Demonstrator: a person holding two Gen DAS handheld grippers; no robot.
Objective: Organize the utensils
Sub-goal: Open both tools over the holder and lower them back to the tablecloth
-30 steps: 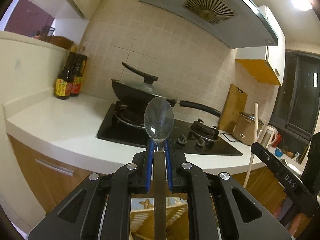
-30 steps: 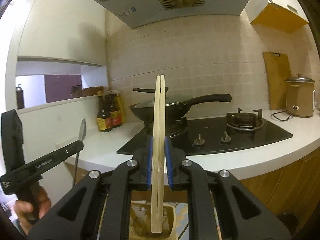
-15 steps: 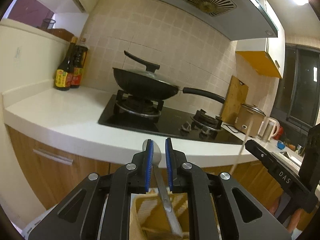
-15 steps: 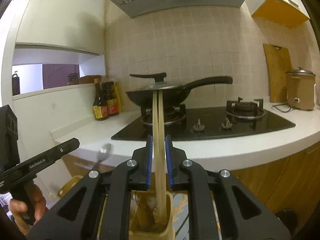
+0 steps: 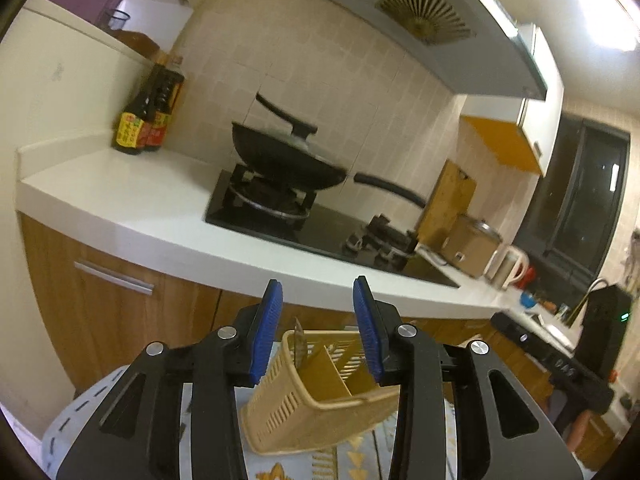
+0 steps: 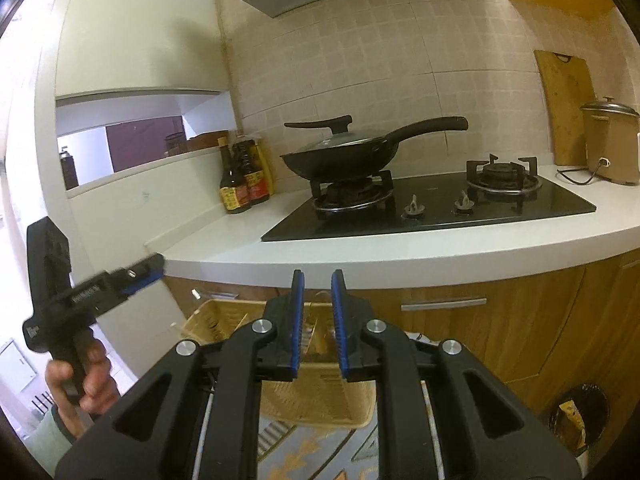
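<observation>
A tan slatted utensil basket (image 5: pixel 320 396) sits low in front of both tools, on a patterned cloth (image 5: pixel 352 456) below the edge of the kitchen desk (image 5: pixel 132 204). A divider splits it into compartments, and the bowl of a spoon (image 5: pixel 299 345) pokes up at its far left corner, resting inside the left compartment. From the right wrist view the same basket (image 6: pixel 224 316) lies partly hidden behind the fingers, and what it holds there is too blurred to make out.

The left tool (image 5: pixel 318 326) hangs above the basket with its blue pads (image 5: pixel 272 320) apart; its jaws are opening and nothing is pressed between them, the spoon standing free below. The right tool (image 6: pixel 318 320) has its jaws only narrowly parted and opening, with no utensil gripped between the pads. In the right wrist view a hand (image 6: pixel 86 384) grips the handle of the left tool at the left edge.

Beyond, a lidded black wok (image 6: pixel 340 156) sits on the left burner of the black hob (image 6: pixel 432 208). Two dark sauce bottles (image 6: pixel 240 180) stand in the corner of the desk by the tiled wall. A wooden cutting board (image 6: pixel 566 108) leans at the right, beside a rice cooker (image 6: pixel 610 144).
</observation>
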